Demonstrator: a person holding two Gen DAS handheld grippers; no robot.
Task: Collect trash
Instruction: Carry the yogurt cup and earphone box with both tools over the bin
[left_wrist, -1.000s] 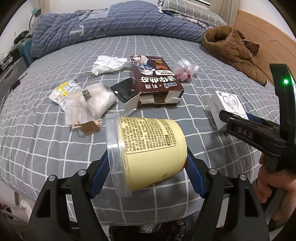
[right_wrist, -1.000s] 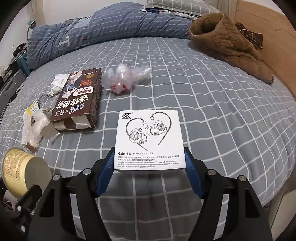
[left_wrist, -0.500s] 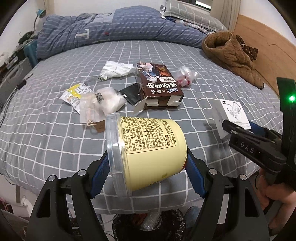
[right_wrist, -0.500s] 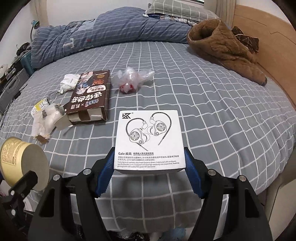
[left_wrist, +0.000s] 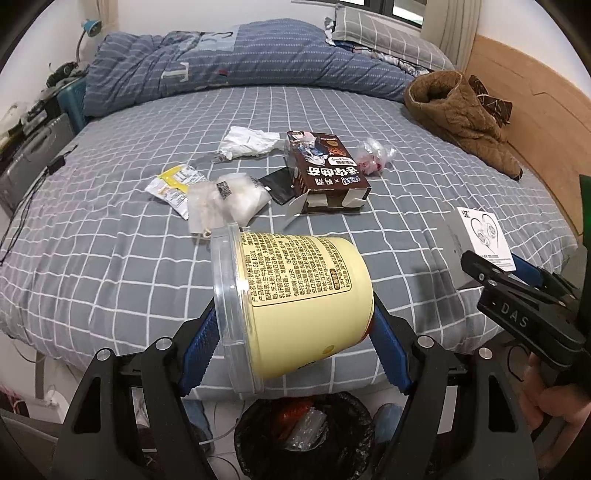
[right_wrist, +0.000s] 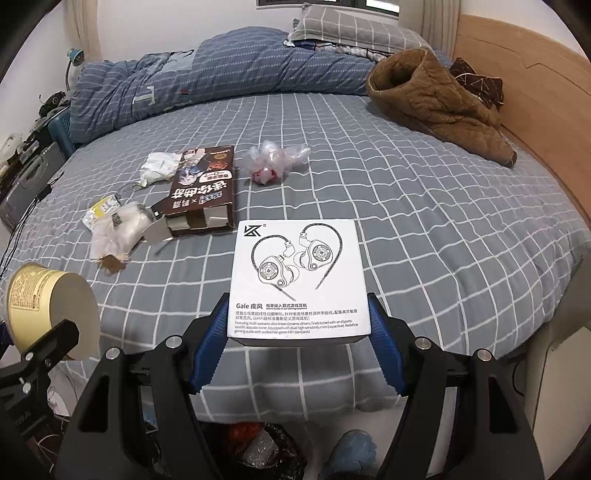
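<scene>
My left gripper (left_wrist: 291, 347) is shut on a yellow tub (left_wrist: 295, 306) with a clear lid, held on its side past the bed's near edge, above a black-lined trash bin (left_wrist: 303, 435). My right gripper (right_wrist: 297, 350) is shut on a white earphone box (right_wrist: 297, 277), also above the bin (right_wrist: 255, 450). The box shows in the left wrist view (left_wrist: 485, 236), the tub in the right wrist view (right_wrist: 51, 306). On the bed lie a brown snack box (left_wrist: 325, 173), white crumpled paper (left_wrist: 247, 142), a yellow wrapper (left_wrist: 173, 186), clear plastic bags (left_wrist: 225, 203) and a small clear bag (left_wrist: 373, 157).
The bed (left_wrist: 110, 258) has a grey checked sheet. A blue duvet (left_wrist: 221, 74) lies bunched at the far side. A brown coat (left_wrist: 461, 118) lies at the far right by the wooden headboard (left_wrist: 535, 110). Cluttered shelves (left_wrist: 29, 147) stand at the left.
Both grippers have pulled back and up from the bed with the tub and the earphone box. The trash bin has come into view below them.
</scene>
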